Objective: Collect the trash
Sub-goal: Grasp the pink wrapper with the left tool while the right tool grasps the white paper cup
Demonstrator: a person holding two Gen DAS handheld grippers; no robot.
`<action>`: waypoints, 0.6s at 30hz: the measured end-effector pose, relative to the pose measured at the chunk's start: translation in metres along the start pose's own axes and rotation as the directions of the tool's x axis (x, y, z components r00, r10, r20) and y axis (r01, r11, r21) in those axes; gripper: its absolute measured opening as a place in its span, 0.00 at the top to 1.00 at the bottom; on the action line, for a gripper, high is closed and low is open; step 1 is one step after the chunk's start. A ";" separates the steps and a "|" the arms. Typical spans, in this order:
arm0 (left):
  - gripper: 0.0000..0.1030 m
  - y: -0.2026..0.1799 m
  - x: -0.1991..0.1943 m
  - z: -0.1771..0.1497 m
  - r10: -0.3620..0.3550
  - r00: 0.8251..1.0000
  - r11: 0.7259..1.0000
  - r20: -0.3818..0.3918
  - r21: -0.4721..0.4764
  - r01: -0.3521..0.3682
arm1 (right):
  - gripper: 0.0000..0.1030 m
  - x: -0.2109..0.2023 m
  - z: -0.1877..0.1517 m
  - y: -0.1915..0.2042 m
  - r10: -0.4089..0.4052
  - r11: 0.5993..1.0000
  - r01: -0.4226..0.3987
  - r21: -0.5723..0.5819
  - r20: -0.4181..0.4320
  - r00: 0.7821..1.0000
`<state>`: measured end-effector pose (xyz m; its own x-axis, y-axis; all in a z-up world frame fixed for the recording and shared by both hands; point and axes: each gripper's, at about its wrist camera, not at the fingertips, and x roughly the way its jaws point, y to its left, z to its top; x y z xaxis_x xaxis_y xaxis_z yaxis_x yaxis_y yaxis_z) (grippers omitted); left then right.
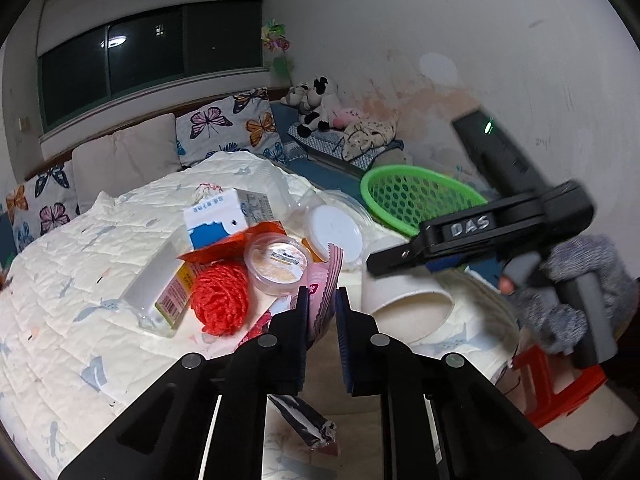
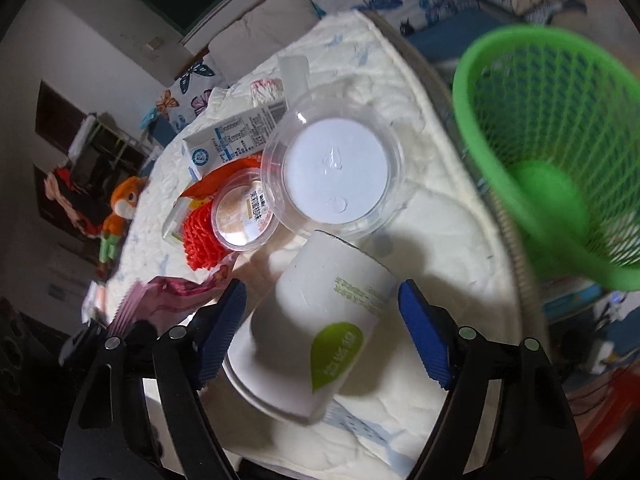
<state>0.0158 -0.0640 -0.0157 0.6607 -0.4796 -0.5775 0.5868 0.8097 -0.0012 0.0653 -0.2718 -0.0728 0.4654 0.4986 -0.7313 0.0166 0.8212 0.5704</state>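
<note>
On the quilted white cover (image 1: 72, 280), the leftmost piece of trash is a clear bottle (image 1: 158, 294) lying on its side, with a red mesh net (image 1: 220, 300) just beside it to the right. Behind them lies a blue-and-white milk carton (image 1: 224, 216), partly covered by an orange wrapper (image 1: 228, 246). Right of the net sits a small round lidded tub (image 1: 278, 262), and beyond it a clear plastic lid (image 2: 334, 170) with a white centre.

The left gripper (image 1: 323, 320) pinches a pink serrated wrapper (image 1: 326, 288): the wrapper's edge stands up between the two nearly closed pads, touching the left one. A dark foil wrapper (image 1: 308, 424) lies below the fingers.

Further right, a white paper cup (image 2: 320, 328) lies on its side on the cover. The right gripper (image 2: 324, 328) has its blue pads spread wide, one on each side of the cup, neither visibly touching it; the cup's mouth points back toward the camera. To the far right stands a green mesh basket (image 2: 560, 128), beside the cover's edge.
</note>
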 end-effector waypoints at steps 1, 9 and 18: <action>0.87 0.003 -0.002 0.002 -0.003 1.000 1.000 0.006 -0.011 0.003 | 0.31 0.003 0.001 -0.003 0.014 1.000 -0.014 0.017 -0.012 1.000; 0.87 0.021 -0.012 0.022 -0.034 0.999 0.996 0.039 -0.078 0.037 | 0.38 -0.017 -0.001 -0.004 0.038 0.999 -0.038 0.020 0.036 0.999; 0.87 0.019 -0.013 0.058 -0.077 0.994 0.993 0.074 -0.088 0.084 | 0.40 -0.065 0.004 0.001 -0.078 0.991 0.101 -0.090 0.228 0.970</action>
<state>0.0454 -0.0615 0.0393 0.6464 -0.5644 -0.5135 0.5967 0.7933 -0.1209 0.0384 -0.3042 -0.0232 0.6525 0.3560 -0.6690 -0.0161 0.8891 0.4575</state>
